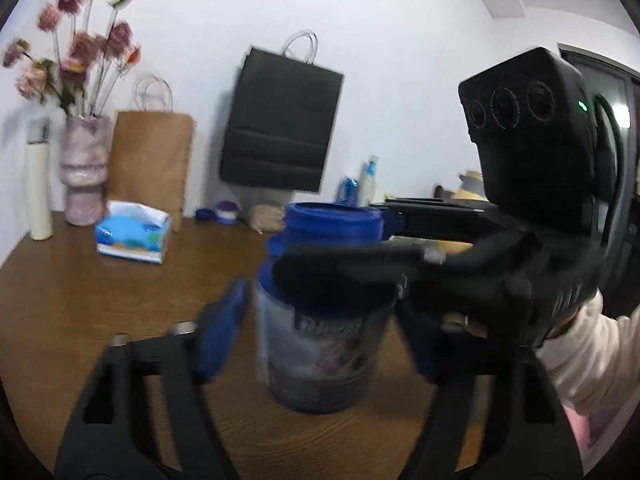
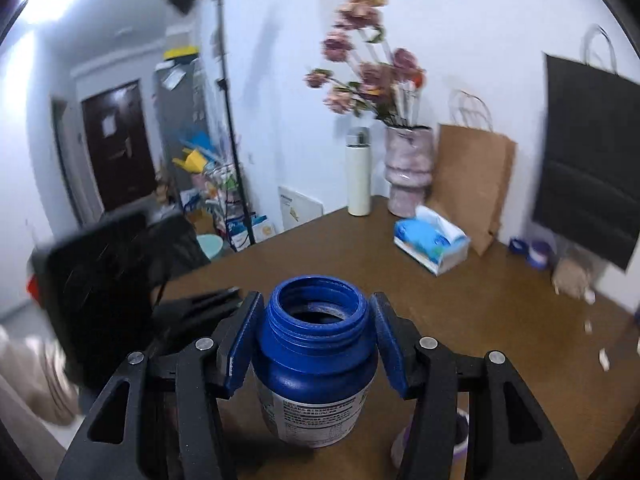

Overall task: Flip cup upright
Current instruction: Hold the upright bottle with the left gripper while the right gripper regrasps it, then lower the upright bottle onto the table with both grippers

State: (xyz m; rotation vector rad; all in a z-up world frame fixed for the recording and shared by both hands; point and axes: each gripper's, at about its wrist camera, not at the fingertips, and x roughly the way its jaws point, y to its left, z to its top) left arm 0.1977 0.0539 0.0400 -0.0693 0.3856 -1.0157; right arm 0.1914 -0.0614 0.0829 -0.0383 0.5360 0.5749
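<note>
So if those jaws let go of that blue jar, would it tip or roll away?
Probably not. The blue jar looks upright, open mouth up, its flat base seemingly on the table, so it should stand. It seems rigid plastic and possibly empty, so likely light; a sideways nudge might topple it, and its round body would then roll.

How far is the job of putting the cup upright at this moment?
Mostly done: the blue cup stands mouth up, its base on the wooden table. In hand: the right claw pinches its neck, while the left claw is open around its body. Left: release and withdraw both.
</note>
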